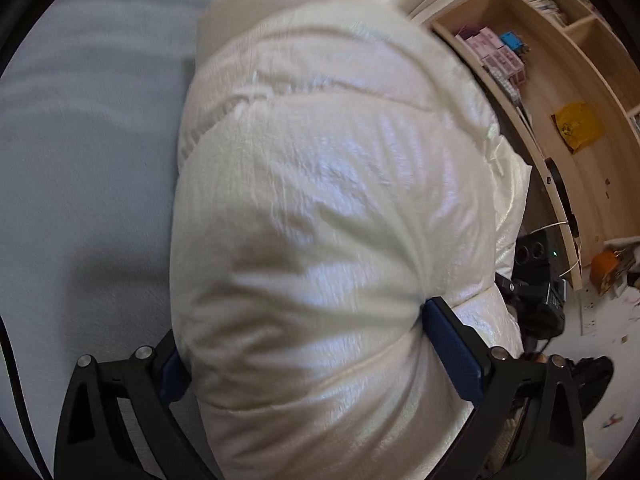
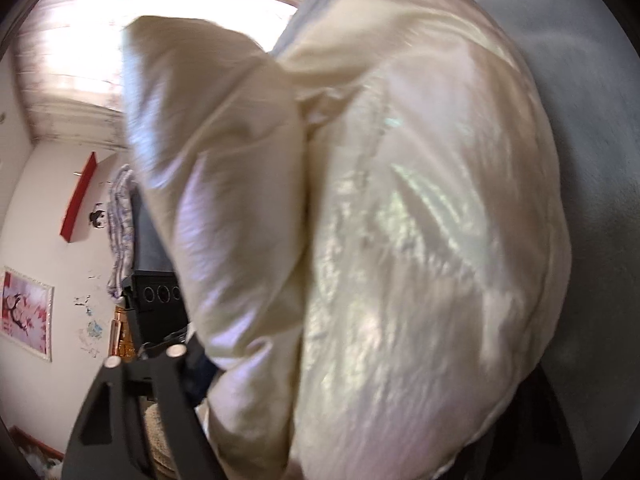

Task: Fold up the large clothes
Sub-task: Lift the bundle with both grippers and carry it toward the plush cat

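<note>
A shiny white puffer jacket (image 1: 320, 200) lies bunched on the grey bed (image 1: 88, 160). In the left wrist view a thick roll of it fills my left gripper (image 1: 308, 344). Both blue pads (image 1: 450, 344) dig into the padding from either side. In the right wrist view the jacket (image 2: 420, 220) bulges over my right gripper (image 2: 320, 368). Only the left finger (image 2: 200, 364) shows, its pad against a fold of fabric. The other finger is buried under the jacket. A loose flap (image 2: 200, 140) stands up at the left.
A wooden shelf unit (image 1: 560, 92) with boxes and a yellow bag stands right of the bed. A black device (image 1: 536, 256) and cables sit beside the bed edge. In the right wrist view a white wall (image 2: 48, 220) bears a red bracket and a pink picture (image 2: 26, 316).
</note>
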{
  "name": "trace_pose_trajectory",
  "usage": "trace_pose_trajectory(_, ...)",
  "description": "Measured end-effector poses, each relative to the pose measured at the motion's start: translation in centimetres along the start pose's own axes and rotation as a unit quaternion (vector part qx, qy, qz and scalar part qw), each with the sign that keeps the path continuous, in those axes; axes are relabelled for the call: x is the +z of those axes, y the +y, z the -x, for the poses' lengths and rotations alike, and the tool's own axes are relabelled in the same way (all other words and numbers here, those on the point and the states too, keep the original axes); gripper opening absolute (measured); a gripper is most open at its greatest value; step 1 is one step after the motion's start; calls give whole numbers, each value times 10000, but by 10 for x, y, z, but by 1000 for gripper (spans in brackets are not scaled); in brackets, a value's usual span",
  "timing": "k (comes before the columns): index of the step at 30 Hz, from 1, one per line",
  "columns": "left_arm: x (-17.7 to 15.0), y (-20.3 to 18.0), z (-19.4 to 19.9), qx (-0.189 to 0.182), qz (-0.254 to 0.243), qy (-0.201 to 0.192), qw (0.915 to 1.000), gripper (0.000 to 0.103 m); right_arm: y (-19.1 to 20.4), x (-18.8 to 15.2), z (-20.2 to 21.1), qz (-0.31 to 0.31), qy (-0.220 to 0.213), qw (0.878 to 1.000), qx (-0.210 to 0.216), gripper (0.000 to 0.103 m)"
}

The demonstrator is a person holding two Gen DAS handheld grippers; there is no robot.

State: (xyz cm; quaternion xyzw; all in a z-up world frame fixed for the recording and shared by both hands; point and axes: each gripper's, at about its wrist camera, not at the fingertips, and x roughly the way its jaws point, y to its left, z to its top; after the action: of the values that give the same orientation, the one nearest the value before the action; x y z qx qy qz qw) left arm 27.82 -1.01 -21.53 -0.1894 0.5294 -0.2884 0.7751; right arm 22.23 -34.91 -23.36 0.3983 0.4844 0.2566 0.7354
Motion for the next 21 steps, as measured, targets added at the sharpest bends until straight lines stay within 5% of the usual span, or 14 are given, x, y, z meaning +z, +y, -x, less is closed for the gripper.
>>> trace_pose_trajectory(9, 14, -8, 97, 110, -299, -710, 9970, 96, 92, -13, -4, 736, -460, 9962, 29, 70)
trace_pose_trajectory(13, 34, 7, 160, 294, -400, -1035, 9934, 96, 139, 5, -23, 1063, -505, 9928, 226, 70)
trace_pose_trajectory(21, 104, 74, 283, 918, -494, -1613, 9814, 96, 246, 53, -126, 1502, -414, 9845, 810, 70)
